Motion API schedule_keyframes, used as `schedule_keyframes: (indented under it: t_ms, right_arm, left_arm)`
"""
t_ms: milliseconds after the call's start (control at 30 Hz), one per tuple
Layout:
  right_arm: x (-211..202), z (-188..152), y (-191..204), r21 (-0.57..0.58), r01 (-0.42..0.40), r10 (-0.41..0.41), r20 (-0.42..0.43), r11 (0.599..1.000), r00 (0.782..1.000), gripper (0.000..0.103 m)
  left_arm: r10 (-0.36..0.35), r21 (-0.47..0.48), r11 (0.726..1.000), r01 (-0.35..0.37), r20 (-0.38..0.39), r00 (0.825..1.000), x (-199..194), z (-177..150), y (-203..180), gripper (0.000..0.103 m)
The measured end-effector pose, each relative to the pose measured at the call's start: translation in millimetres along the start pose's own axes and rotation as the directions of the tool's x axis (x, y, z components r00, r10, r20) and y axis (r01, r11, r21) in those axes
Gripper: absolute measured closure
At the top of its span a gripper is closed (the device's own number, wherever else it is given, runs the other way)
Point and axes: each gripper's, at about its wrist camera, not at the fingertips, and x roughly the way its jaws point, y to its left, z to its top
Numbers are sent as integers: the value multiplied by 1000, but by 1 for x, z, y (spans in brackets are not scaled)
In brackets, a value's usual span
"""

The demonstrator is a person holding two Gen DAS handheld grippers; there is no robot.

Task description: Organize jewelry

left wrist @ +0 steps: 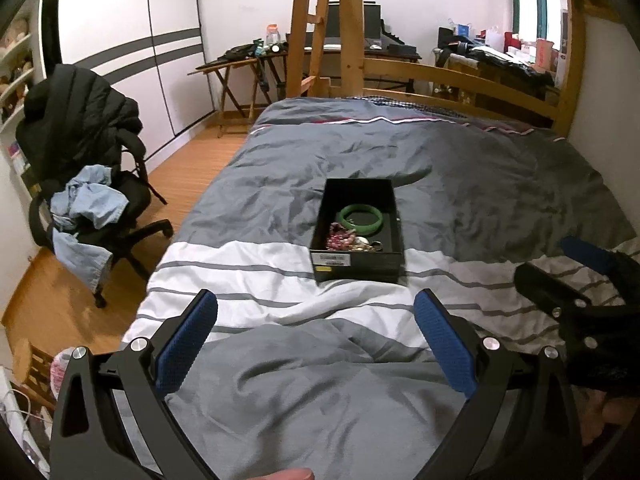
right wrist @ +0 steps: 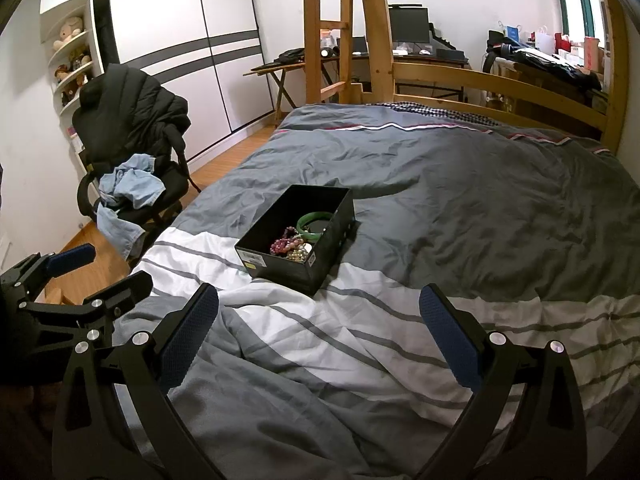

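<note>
A black open-topped box (left wrist: 357, 227) sits on the bed (left wrist: 400, 152), where the duvet's grey field meets its white striped band, at about 12 o'clock from the left tongs (left wrist: 316, 316) and 11 o'clock from the right tongs (right wrist: 319, 312). Inside lie a glossy green bangle (left wrist: 360, 219), a pink beaded bracelet (left wrist: 340, 238) and a pale gold-toned cluster (right wrist: 299, 255), bunched toward the near end. A white label (left wrist: 332, 258) marks the box's near wall. Both tongs gape wide with nothing between their blue pads, well short of the box.
</note>
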Motion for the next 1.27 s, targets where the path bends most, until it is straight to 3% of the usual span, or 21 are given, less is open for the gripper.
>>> schedule_keyframes:
  t_ms: [300,500,933,1267]
  right_arm:
    - [0,0,0,0,0,0,0,1000,1000,4]
    - [0,-1,-2,1,1,-1,-4,1000,1000,4]
    - [0,-7,-1,-15,-12,12,0,1000,1000,4]
    - [1,-8,-1,-16,-20,20,1,1000,1000,4]
  left_arm:
    - [-2,49,999,3,-17,1000,3,-1,3,6]
    - [75,55,996,-75,5,997,3,-2,2,6]
    - [54,22,998,-55,21,998,5,-3,5,6]
    - [31,22,999,-30,-12,999,6,0,1,6]
